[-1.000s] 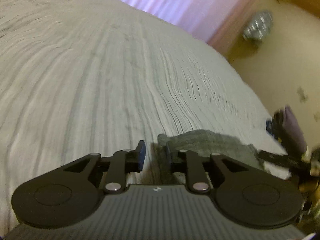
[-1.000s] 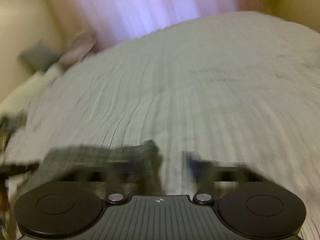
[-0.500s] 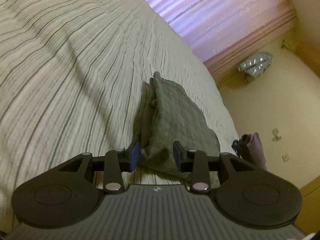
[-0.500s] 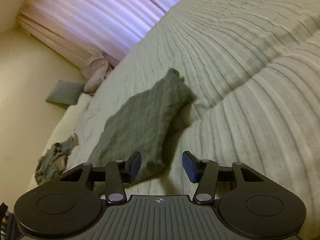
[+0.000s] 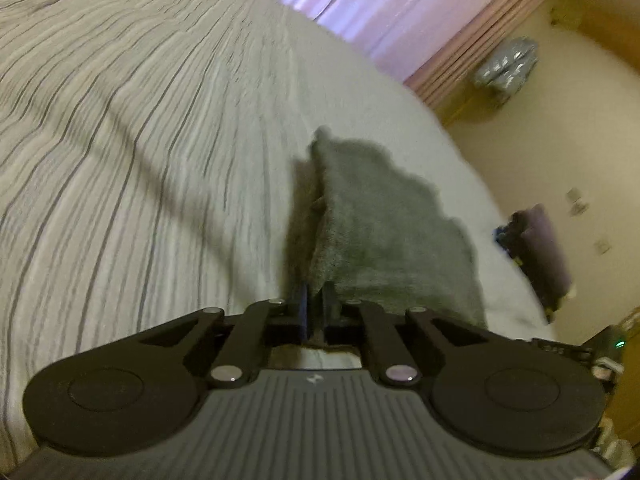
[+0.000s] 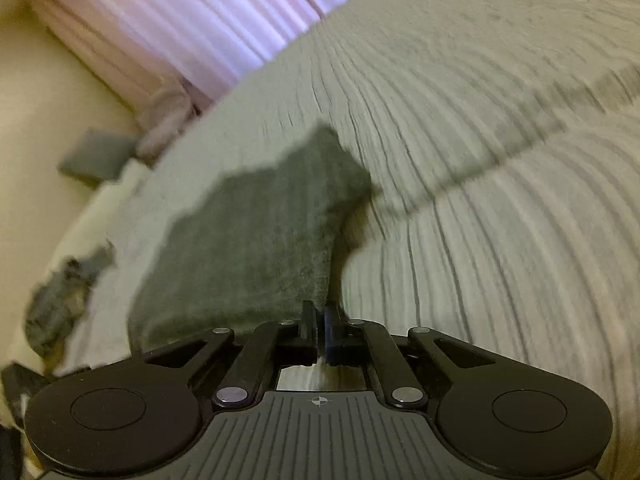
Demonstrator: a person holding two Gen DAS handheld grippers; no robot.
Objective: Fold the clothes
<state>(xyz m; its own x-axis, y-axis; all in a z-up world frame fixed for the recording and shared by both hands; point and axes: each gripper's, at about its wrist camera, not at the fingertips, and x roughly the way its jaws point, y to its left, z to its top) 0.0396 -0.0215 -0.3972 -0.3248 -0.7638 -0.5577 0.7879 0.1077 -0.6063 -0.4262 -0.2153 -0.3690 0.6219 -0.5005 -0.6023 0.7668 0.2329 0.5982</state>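
A folded grey garment [image 5: 380, 232] lies on the striped bedspread [image 5: 140, 140] near the bed's right edge. My left gripper [image 5: 315, 308] has its near left corner between the pads, and the jaws are closing onto it. In the right wrist view the same garment [image 6: 260, 240] spreads away to the left. My right gripper [image 6: 320, 320] is shut on its near right corner, with the cloth rising out of the pinch. The corners themselves are hidden between the fingers.
A raised fold [image 6: 520, 148] crosses the bedspread [image 6: 500, 260] on the right. A crumpled cloth [image 6: 60, 304] sits at the bed's left edge, with a grey cushion [image 6: 96, 156] beyond. A dark purple object [image 5: 540, 252] is on the floor. Pink curtains [image 5: 380, 8] hang behind.
Both grippers have come up to the garment's near edge and their jaws have drawn together on its two corners. A second ago both views were sweeping across the bed.
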